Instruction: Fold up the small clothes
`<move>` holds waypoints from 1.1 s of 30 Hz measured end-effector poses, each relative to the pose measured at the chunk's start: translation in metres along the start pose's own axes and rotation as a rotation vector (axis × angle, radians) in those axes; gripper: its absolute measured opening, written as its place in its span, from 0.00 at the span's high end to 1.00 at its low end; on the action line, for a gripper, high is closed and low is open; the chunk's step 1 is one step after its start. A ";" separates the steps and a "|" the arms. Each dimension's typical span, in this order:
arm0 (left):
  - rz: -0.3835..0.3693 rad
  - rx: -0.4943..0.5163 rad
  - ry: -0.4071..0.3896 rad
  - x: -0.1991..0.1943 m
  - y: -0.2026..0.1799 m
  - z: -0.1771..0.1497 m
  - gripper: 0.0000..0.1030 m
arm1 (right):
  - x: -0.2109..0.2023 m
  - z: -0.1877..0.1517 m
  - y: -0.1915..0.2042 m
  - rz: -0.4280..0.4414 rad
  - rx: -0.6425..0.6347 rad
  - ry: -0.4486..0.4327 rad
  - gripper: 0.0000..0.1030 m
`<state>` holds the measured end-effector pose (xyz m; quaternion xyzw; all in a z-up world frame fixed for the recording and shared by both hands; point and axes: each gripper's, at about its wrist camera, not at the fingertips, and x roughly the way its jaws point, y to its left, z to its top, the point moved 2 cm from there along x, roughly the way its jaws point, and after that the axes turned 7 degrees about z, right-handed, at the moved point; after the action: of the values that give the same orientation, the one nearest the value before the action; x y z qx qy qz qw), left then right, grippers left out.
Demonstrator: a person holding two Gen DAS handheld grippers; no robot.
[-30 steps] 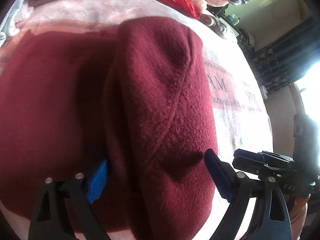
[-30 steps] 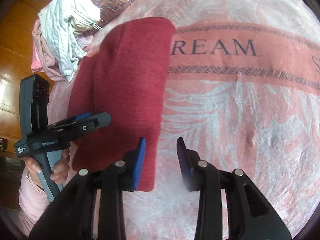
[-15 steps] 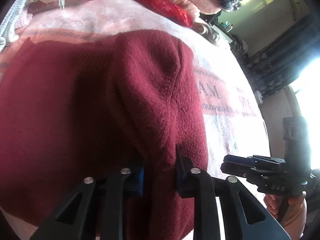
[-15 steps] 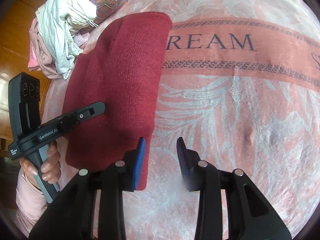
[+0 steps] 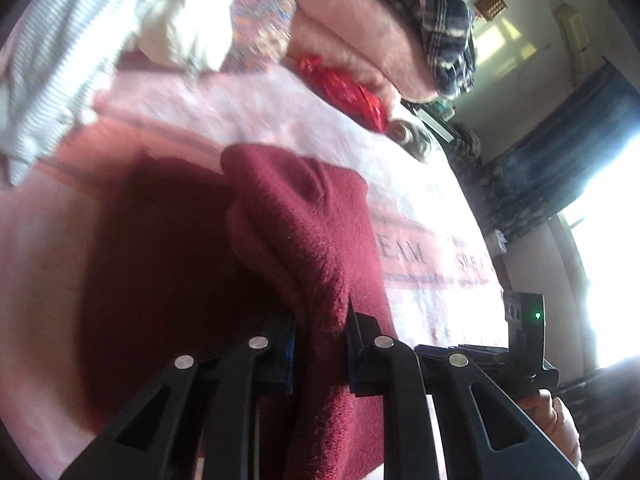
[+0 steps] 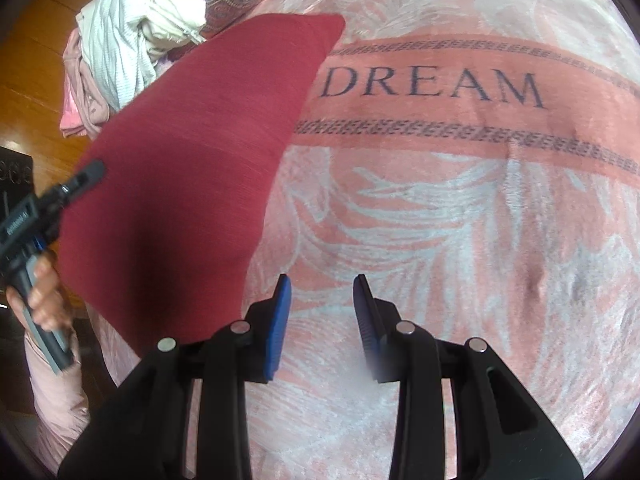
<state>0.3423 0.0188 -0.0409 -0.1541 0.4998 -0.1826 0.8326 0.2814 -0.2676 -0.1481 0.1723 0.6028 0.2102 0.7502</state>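
A: One big pink blanket (image 6: pixel 460 208) is covering the bed, with "DREAM" woven across a darker band at twelve o'clock in the right wrist view.

B: And the garment?

A: The maroon fleece garment (image 6: pixel 192 160) is lying on the blanket at about ten o'clock in that view, its near end lifting off the surface. In the left wrist view a thick fold of it (image 5: pixel 304 248) is running from the centre down to six o'clock.

B: What else is lying around?

A: A heap of pale and patterned laundry (image 6: pixel 136 36) is sitting at eleven o'clock, past the far corner of the garment. In the left wrist view a plaid cloth (image 5: pixel 432 20) is resting on a pink bundle at one o'clock, with something shiny and red (image 5: pixel 344 88) just beneath.

B: How are the jaws standing?

A: The left gripper (image 5: pixel 320 344) is pinching the fleece fold, jaws pressed in on both sides of it. The right gripper (image 6: pixel 322 320) is hovering over bare blanket, jaws spread with nothing between them, just beside the garment's right edge.

B: And the hands?

A: The left hand (image 6: pixel 44 296) is gripping its handle at nine o'clock.
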 end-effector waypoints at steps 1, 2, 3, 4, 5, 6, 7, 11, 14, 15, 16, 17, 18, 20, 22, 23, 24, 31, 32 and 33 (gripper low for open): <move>0.017 0.009 -0.015 -0.009 0.009 0.002 0.83 | 0.003 0.000 0.005 0.002 -0.009 0.005 0.68; 0.036 0.019 -0.030 -0.017 0.018 0.003 0.83 | 0.006 0.000 0.009 0.004 -0.017 0.010 0.68; 0.054 0.023 -0.044 -0.023 0.028 0.005 0.83 | 0.009 0.001 0.013 0.006 -0.024 0.014 0.68; 0.064 0.021 -0.050 -0.027 0.035 0.007 0.83 | 0.013 0.002 0.018 0.008 -0.033 0.019 0.68; 0.081 0.017 -0.054 -0.031 0.045 0.008 0.83 | 0.016 0.002 0.023 0.010 -0.039 0.025 0.68; 0.091 0.005 -0.059 -0.034 0.057 0.009 0.83 | 0.019 0.003 0.026 0.013 -0.043 0.029 0.68; 0.093 -0.002 -0.059 -0.037 0.066 0.008 0.83 | 0.024 0.004 0.031 0.018 -0.049 0.035 0.68; 0.143 -0.030 -0.012 -0.026 0.106 -0.007 0.83 | 0.039 0.005 0.049 0.030 -0.069 0.056 0.68; 0.175 -0.049 0.028 -0.010 0.127 -0.018 0.82 | 0.050 0.004 0.062 0.038 -0.085 0.075 0.68; 0.173 -0.054 0.037 -0.007 0.132 -0.022 0.82 | 0.052 0.003 0.065 0.038 -0.090 0.078 0.68; 0.167 -0.058 0.039 -0.004 0.133 -0.023 0.82 | 0.057 0.002 0.070 0.037 -0.097 0.085 0.68; 0.154 -0.063 0.035 -0.003 0.134 -0.025 0.82 | 0.059 0.003 0.073 0.036 -0.099 0.088 0.68; 0.141 -0.066 0.034 -0.002 0.135 -0.027 0.82 | 0.061 0.002 0.074 0.035 -0.103 0.091 0.68; 0.140 -0.053 0.030 0.000 0.130 -0.029 0.82 | 0.065 0.003 0.078 0.032 -0.105 0.095 0.68; 0.170 -0.022 0.028 0.004 0.124 -0.029 0.81 | 0.066 0.004 0.079 0.031 -0.102 0.096 0.68; 0.180 -0.013 0.028 0.004 0.123 -0.029 0.80 | 0.065 0.003 0.078 0.032 -0.101 0.095 0.68; 0.182 -0.012 0.029 0.002 0.123 -0.028 0.78 | 0.064 0.003 0.077 0.033 -0.102 0.092 0.68; 0.197 -0.062 0.024 -0.039 0.132 -0.035 0.39 | 0.050 -0.005 0.078 0.075 -0.107 0.094 0.58; 0.191 -0.066 0.038 -0.045 0.131 -0.042 0.38 | 0.050 -0.006 0.080 0.081 -0.110 0.099 0.58; 0.194 -0.063 0.040 -0.050 0.129 -0.049 0.37 | 0.051 -0.008 0.081 0.092 -0.110 0.109 0.57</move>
<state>0.2961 0.1527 -0.0810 -0.1272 0.5344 -0.0883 0.8309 0.2743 -0.1713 -0.1507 0.1468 0.6216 0.2861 0.7143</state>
